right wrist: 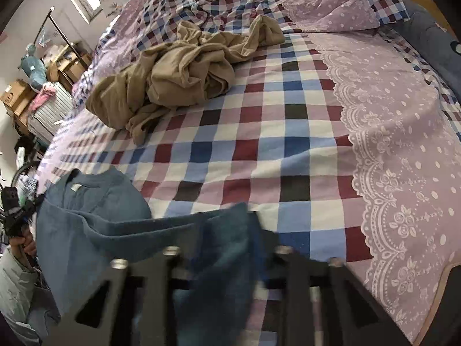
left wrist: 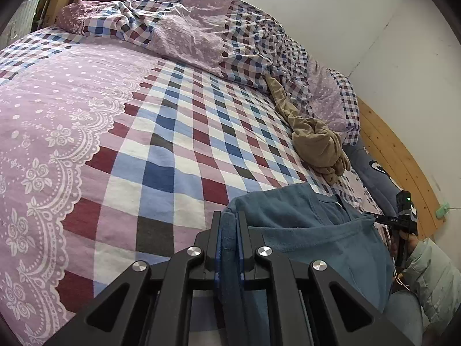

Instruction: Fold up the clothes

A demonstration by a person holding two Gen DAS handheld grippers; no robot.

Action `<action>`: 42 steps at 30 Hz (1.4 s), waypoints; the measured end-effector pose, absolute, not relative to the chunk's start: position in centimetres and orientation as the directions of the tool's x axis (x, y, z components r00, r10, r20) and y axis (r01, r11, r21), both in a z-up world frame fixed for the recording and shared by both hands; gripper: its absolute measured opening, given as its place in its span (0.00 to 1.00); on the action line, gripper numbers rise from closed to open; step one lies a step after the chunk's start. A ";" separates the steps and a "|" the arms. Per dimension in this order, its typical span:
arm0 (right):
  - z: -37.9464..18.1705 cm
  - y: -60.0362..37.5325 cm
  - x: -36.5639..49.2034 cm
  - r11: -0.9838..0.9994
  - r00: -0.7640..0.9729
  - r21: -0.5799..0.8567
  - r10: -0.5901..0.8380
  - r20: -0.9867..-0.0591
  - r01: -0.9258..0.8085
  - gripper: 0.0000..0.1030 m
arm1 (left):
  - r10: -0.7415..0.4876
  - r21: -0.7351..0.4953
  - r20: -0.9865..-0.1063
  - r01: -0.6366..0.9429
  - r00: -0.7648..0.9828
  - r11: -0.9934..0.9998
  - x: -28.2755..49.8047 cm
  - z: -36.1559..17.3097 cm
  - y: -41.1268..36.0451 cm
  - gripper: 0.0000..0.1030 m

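A blue shirt (left wrist: 311, 225) hangs stretched between my two grippers, just above the near edge of the bed. My left gripper (left wrist: 229, 225) is shut on one edge of it, with cloth pinched between the pads. In the left wrist view, my right gripper (left wrist: 377, 217) holds the far corner at the right. The right wrist view is blurred. There the blue shirt (right wrist: 115, 230) lies between the fingers of my right gripper (right wrist: 230, 219), collar and label at the left. My left gripper (right wrist: 34, 201) shows at the left edge. A crumpled tan garment (right wrist: 173, 77) lies further up the bed.
The bed carries a checked and lilac lace-print sheet (left wrist: 173, 144). A bunched quilt (left wrist: 187, 28) lies along its far side by the wall. Wooden boards (left wrist: 389, 150) run past the bed's end. Boxes (right wrist: 17, 95) and a suitcase (right wrist: 49, 112) stand beside the bed. A person's pale sleeve (left wrist: 432, 276) is nearby.
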State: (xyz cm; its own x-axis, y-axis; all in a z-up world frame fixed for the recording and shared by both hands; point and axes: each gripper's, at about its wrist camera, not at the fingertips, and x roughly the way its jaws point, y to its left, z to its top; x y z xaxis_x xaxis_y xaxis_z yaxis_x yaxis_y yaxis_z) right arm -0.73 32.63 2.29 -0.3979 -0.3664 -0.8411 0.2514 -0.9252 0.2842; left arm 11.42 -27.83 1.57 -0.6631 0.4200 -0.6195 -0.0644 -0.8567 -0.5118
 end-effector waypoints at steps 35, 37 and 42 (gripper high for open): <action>22.9 32.7 25.3 -0.912 -0.748 0.182 -0.406 -0.526 0.368 0.04 | 0.364 -0.615 -0.541 0.062 -0.758 -0.786 25.7 8.4 -28.0 0.04; 22.9 32.9 25.8 -0.912 -0.748 0.180 -0.407 -0.525 0.370 0.04 | 0.352 -0.591 -0.548 0.053 -0.759 -0.805 26.3 8.7 -27.6 0.04; 23.3 34.9 27.5 -0.911 -0.756 0.206 -0.411 -0.509 0.357 0.04 | 0.359 -0.605 -0.505 0.025 -0.785 -0.796 29.1 10.6 -27.5 0.04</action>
State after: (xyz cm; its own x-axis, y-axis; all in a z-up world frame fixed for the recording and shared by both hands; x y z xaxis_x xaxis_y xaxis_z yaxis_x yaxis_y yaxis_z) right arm 27.50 34.93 23.26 -0.7565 -0.4112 -0.5086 0.3569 -0.9112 0.2058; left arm 29.09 -27.54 10.64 -0.7851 0.3590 -0.5047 0.0248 -0.7960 -0.6048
